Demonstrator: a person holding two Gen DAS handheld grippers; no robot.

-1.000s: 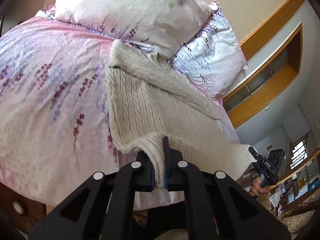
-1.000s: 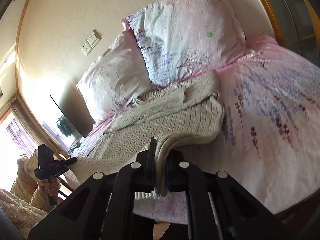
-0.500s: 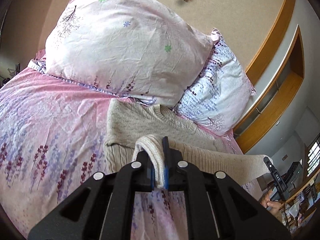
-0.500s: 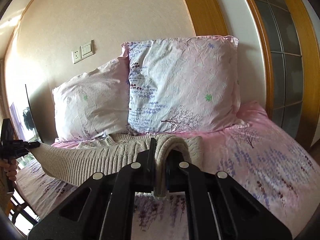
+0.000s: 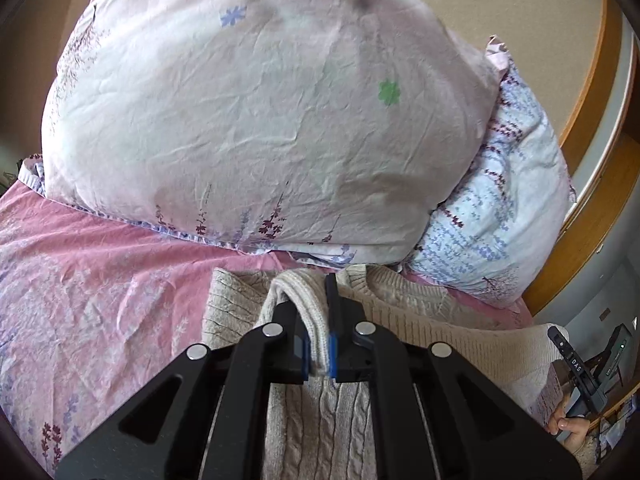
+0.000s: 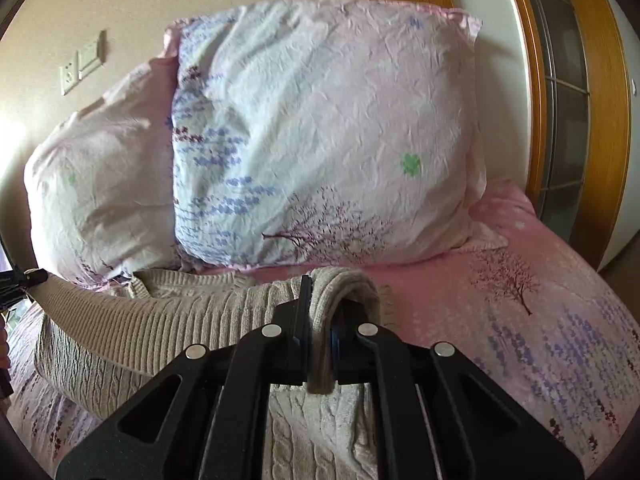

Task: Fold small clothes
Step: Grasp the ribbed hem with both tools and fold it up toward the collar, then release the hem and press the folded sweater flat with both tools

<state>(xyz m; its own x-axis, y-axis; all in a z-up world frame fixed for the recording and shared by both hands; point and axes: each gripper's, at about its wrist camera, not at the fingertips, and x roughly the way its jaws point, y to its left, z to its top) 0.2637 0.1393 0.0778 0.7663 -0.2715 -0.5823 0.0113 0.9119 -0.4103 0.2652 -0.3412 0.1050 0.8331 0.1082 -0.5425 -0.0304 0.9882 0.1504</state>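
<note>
Your left gripper [image 5: 318, 344] is clamped on the ribbed hem of the beige cable-knit sweater [image 5: 320, 420], the fabric bunched between its blue pads. Your right gripper [image 6: 320, 344] pinches the same hem further along, a thick roll of knit looping over its right finger. The sweater lies on the pink floral bed [image 6: 540, 320], its hem lifted toward the neckline [image 5: 384, 280], which sits at 12 o'clock from the left gripper, just below the pillows. In the left view a large pink pillow [image 5: 260, 120] fills 12 o'clock and a blue-flowered pillow [image 5: 500, 220] leans at 2 o'clock. In the right view the hem stretches toward 9 o'clock, where the left gripper shows at the frame edge. No containers are in view.
</note>
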